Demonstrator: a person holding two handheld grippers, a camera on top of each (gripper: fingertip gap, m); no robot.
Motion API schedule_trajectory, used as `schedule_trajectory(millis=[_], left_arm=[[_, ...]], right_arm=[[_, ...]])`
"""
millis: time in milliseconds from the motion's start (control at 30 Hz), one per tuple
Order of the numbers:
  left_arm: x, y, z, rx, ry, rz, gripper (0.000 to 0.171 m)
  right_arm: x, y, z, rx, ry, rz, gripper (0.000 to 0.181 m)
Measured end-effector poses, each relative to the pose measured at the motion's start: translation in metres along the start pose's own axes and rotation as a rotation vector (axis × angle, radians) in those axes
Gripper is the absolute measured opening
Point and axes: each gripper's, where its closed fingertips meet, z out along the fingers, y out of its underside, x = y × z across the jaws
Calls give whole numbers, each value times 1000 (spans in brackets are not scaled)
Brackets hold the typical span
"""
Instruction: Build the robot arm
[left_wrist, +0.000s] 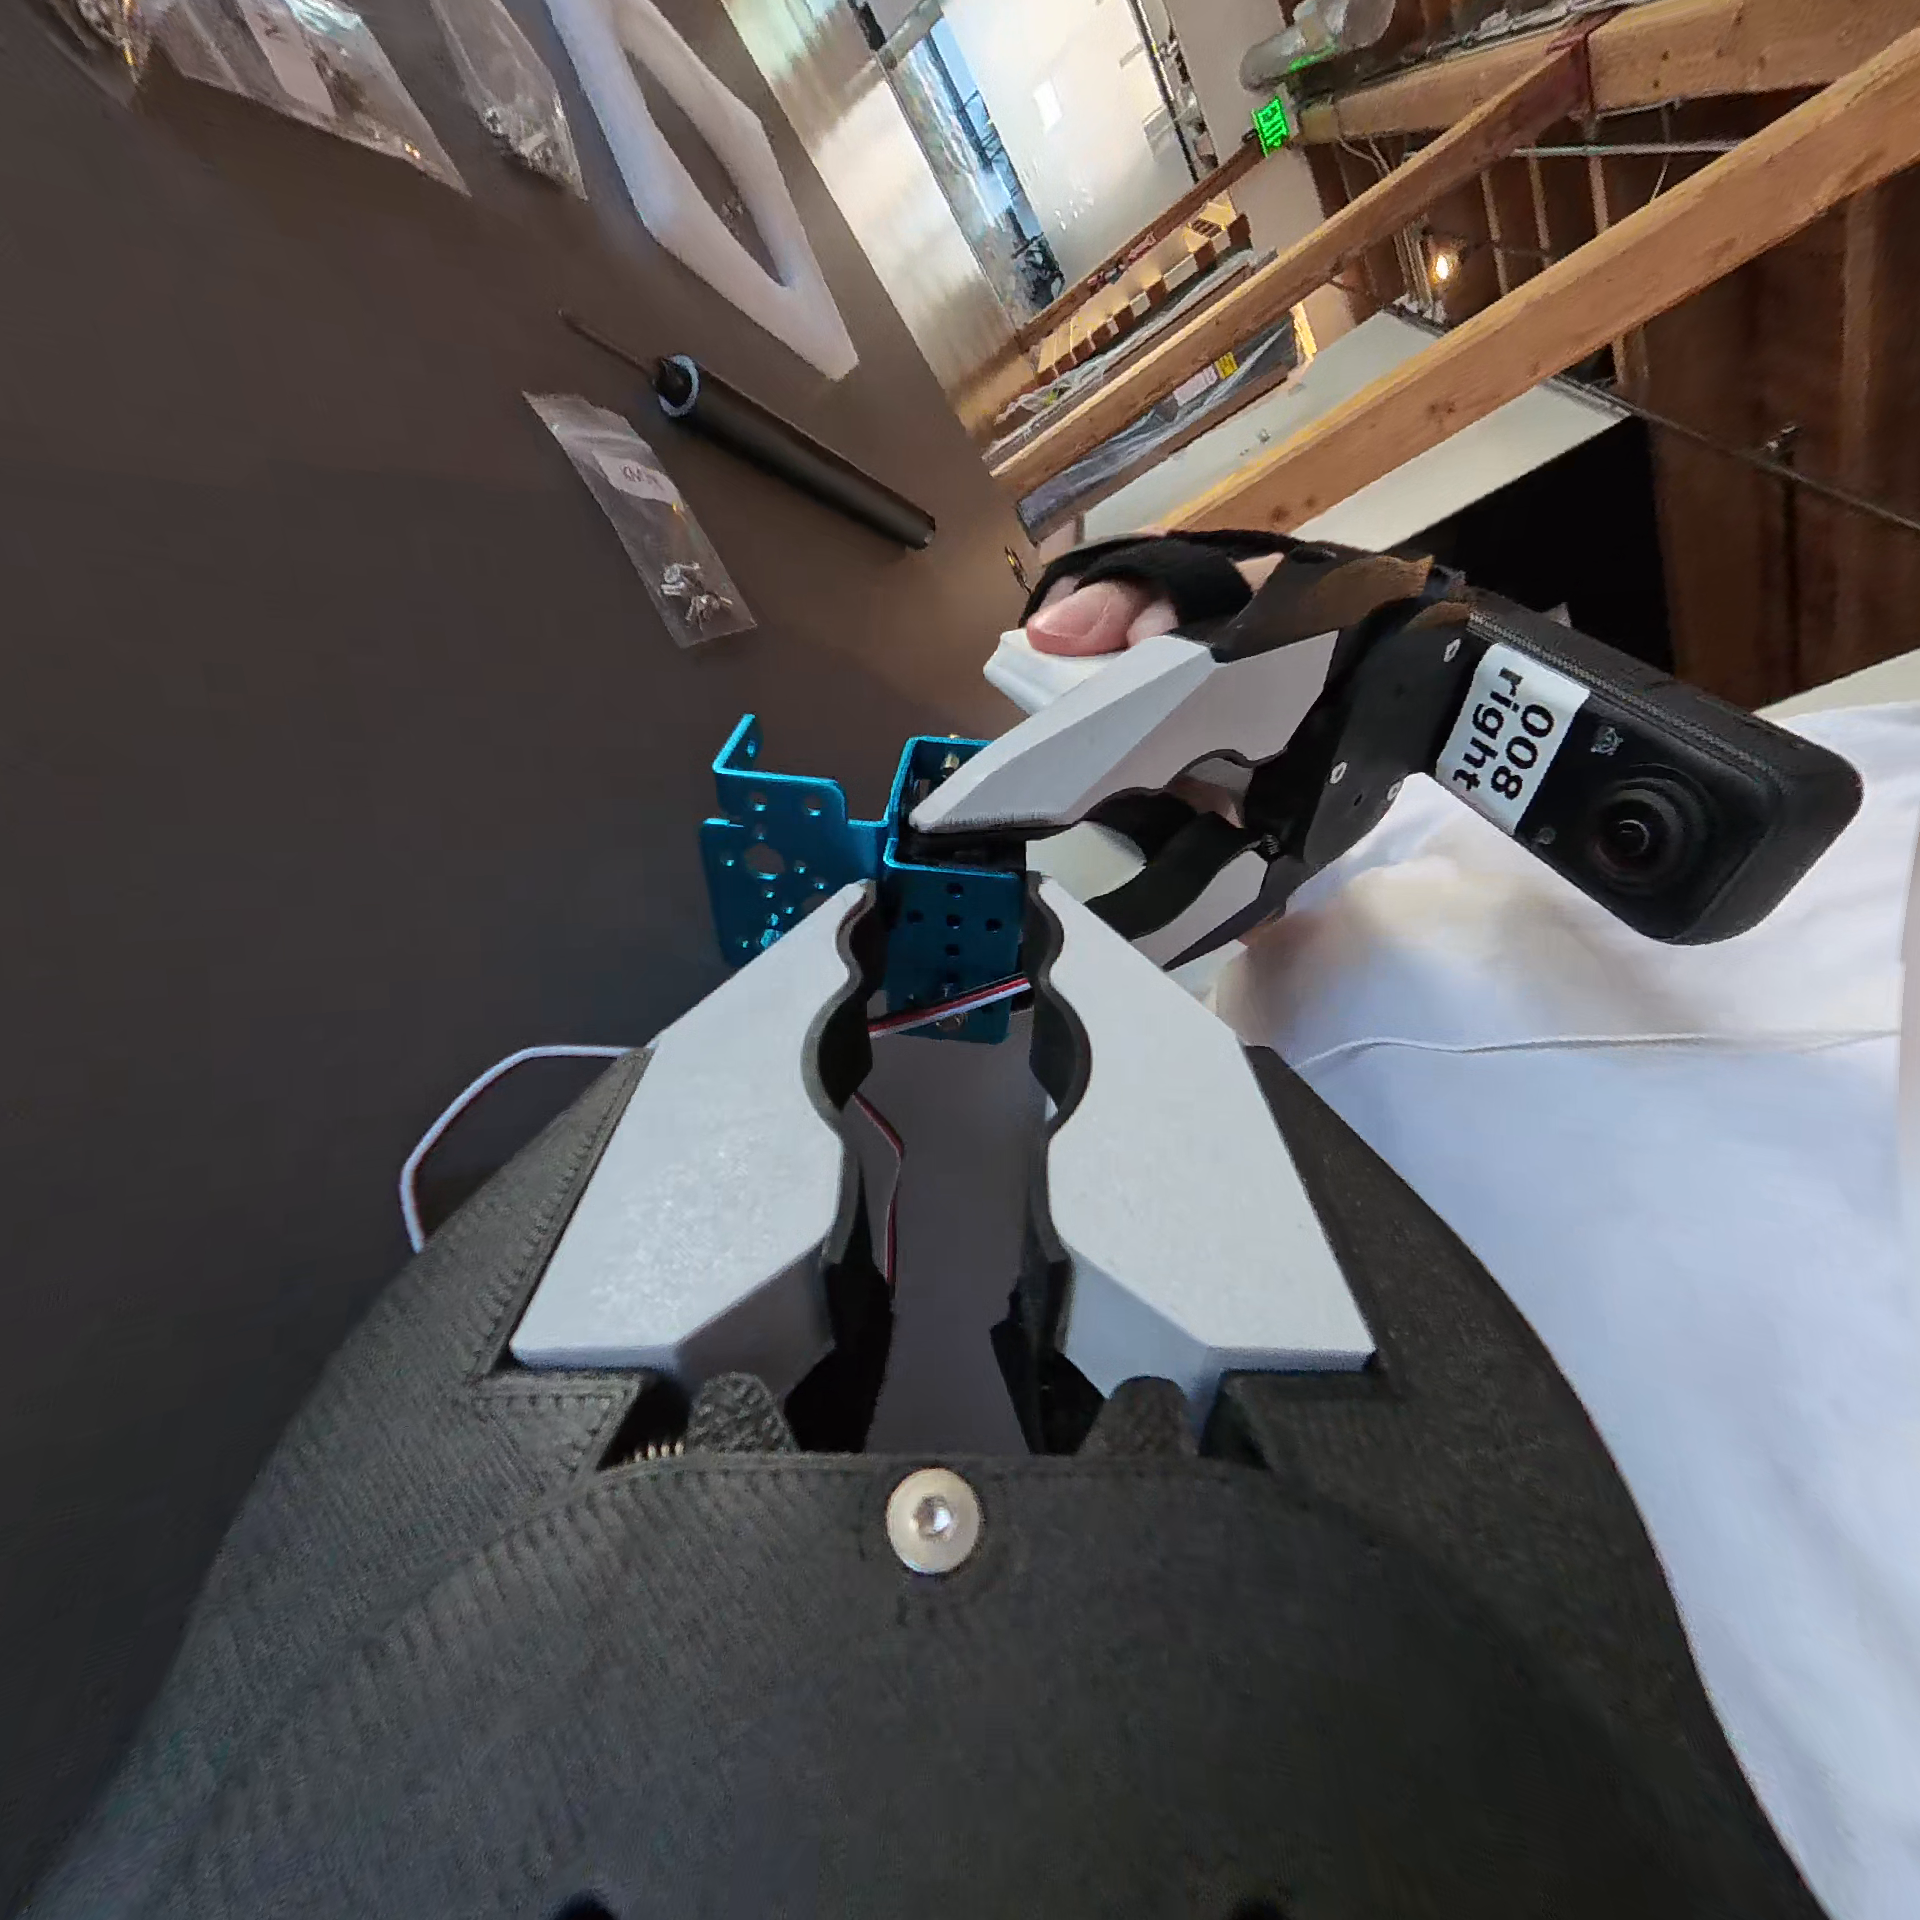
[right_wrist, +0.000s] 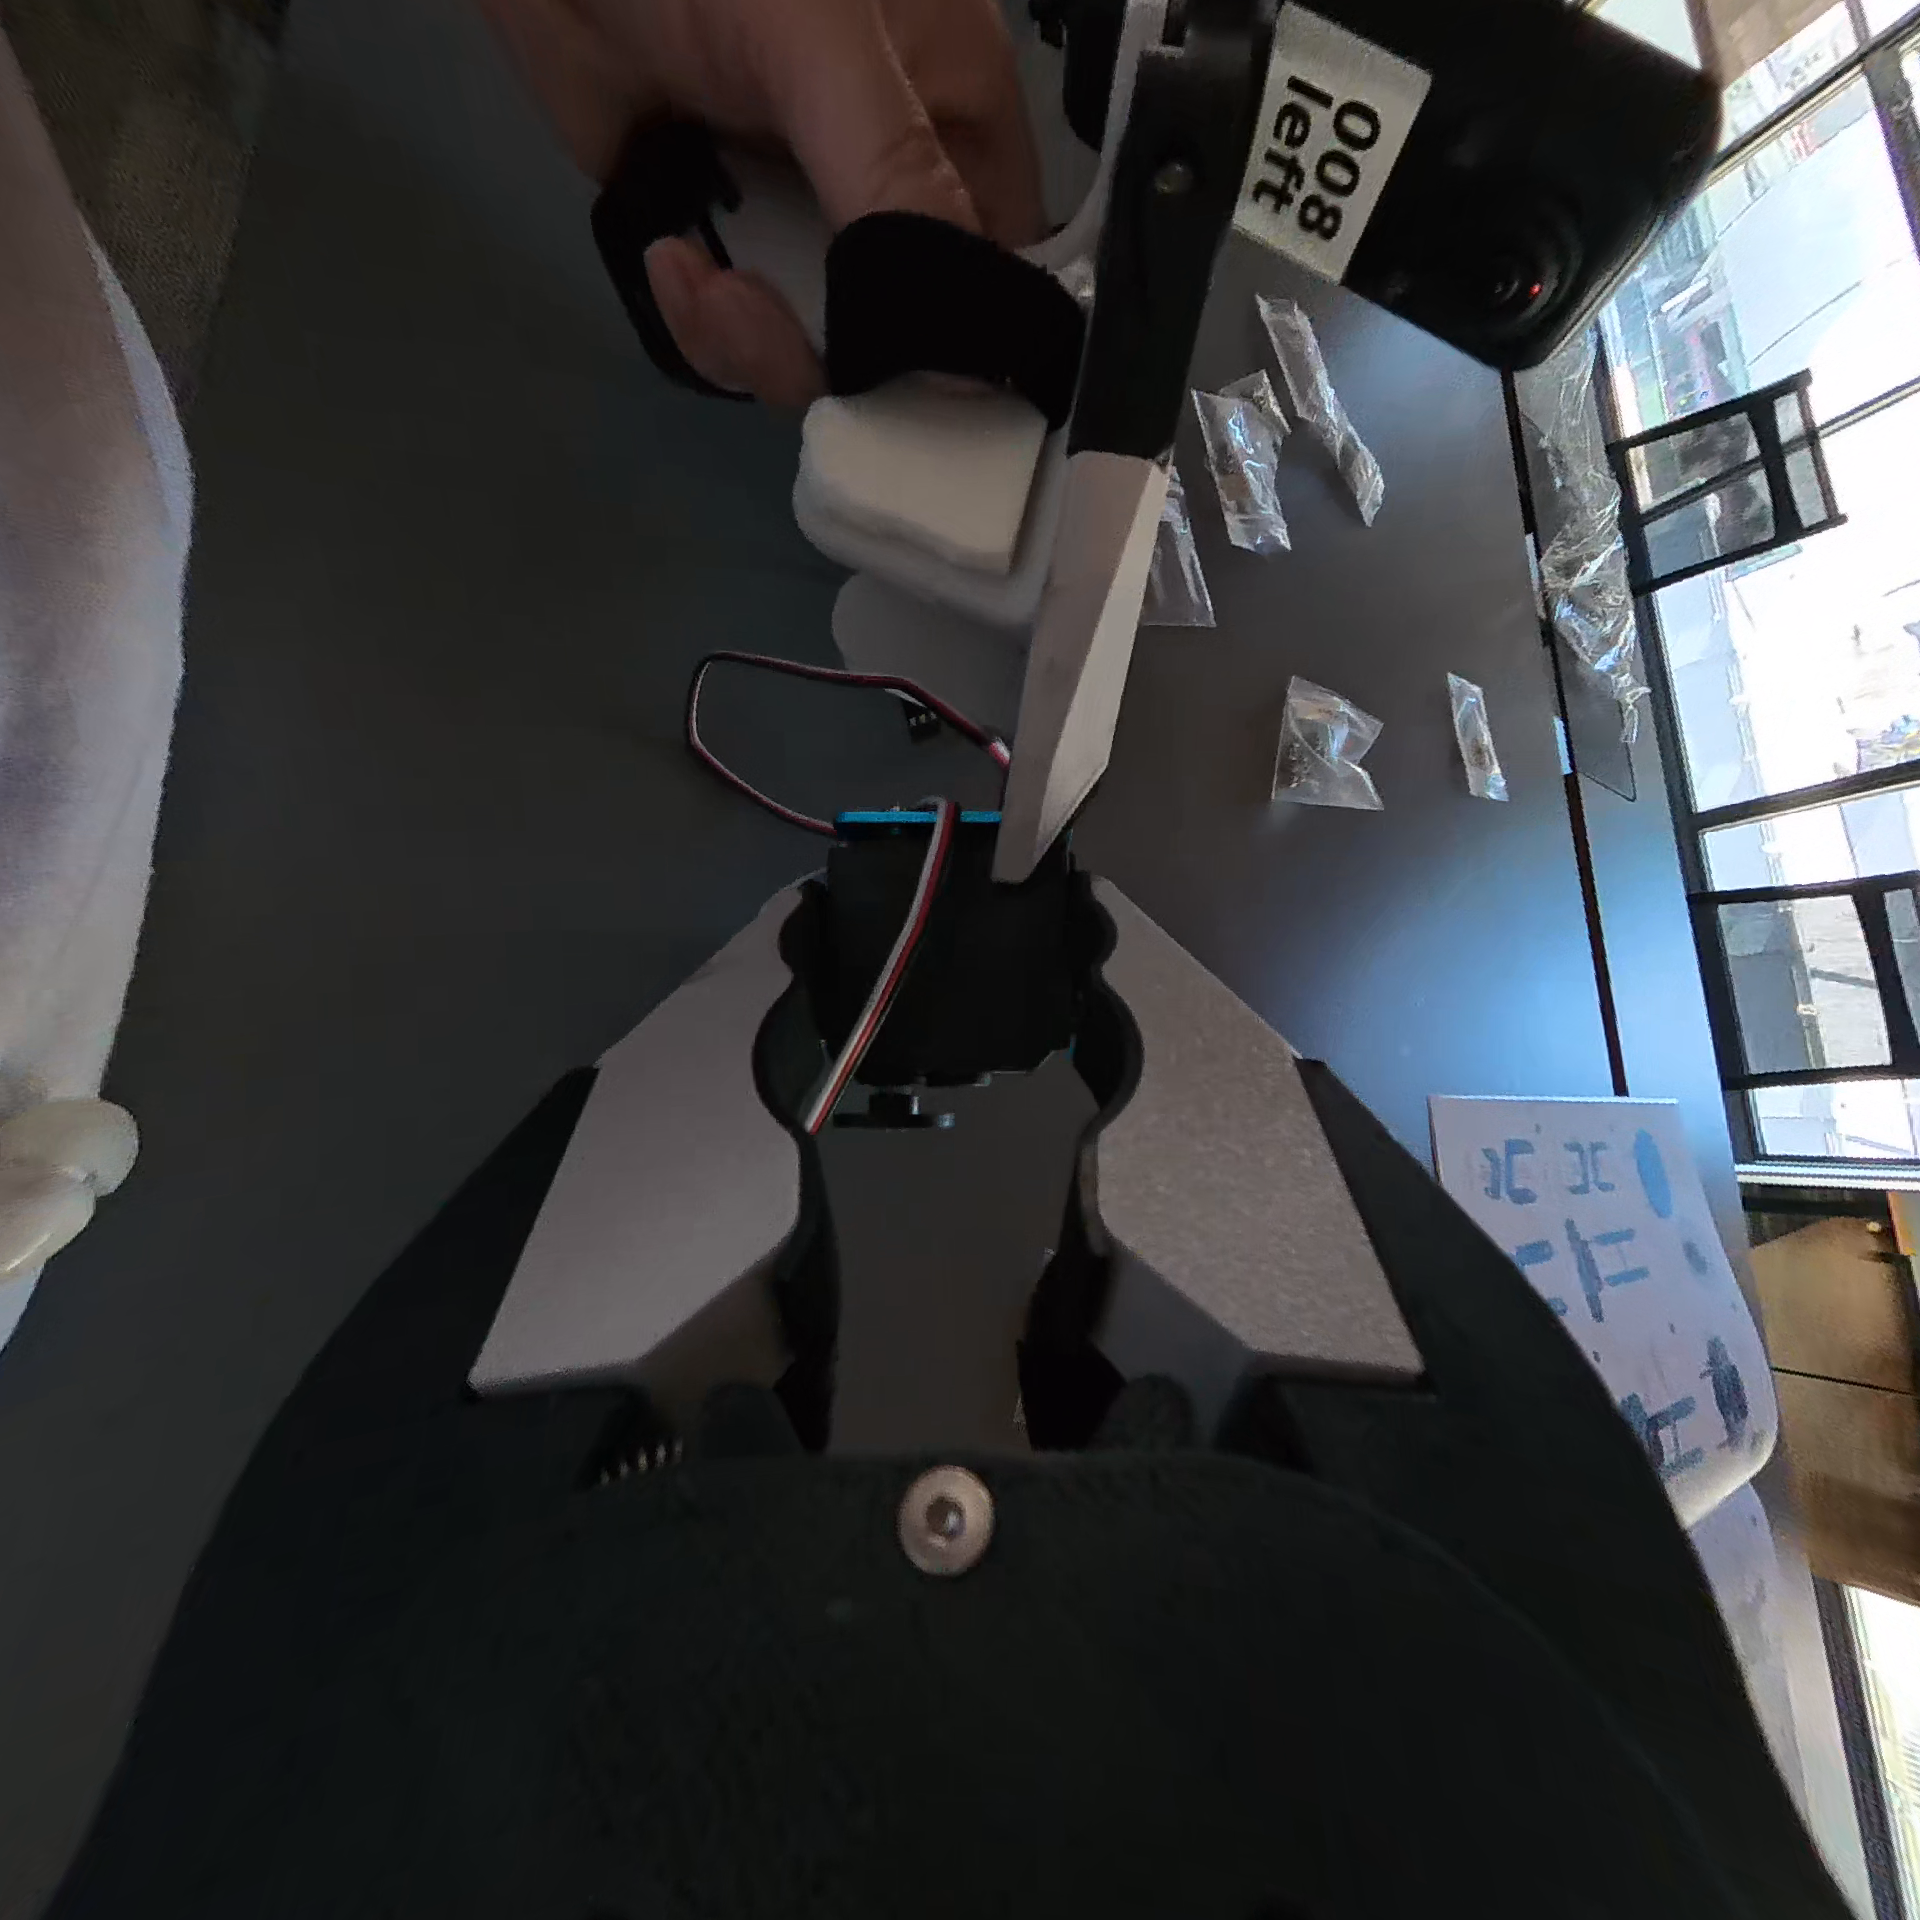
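1. Left tongs (left_wrist: 948, 914) are pinched narrow on the blue bracket assembly (left_wrist: 951, 930), gripping its perforated block right at the tips. It's held up off the bench (left_wrist: 312, 831), not resting on it.
2. Right tongs (right_wrist: 940, 935) clamp the black servo (right_wrist: 940, 977) sitting in that same assembly, so both sets of tongs grip one piece, tips touching or nearly so.
3. Handling guess: thin metal plate, stiff and light, smooth enough to slip sideways. The flat faces look like the safest grab, not the edges.
4. The servo wire (right_wrist: 790, 717) loops loose behind the right tongs, soft and snaggy, so I'd keep it out of the pinch.
5. Farther out past the left tongs: a small bag of screws (left_wrist: 665, 540), then a black rod (left_wrist: 800, 457), then a white foam frame (left_wrist: 717, 177).
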Motion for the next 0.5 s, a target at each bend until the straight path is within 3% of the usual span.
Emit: schedule_trajectory(millis=[500], left_arm=[[-4, -9, 0, 192, -25, -1, 25]], right_arm=[[8, 4, 1, -14, 39, 68, 48]])
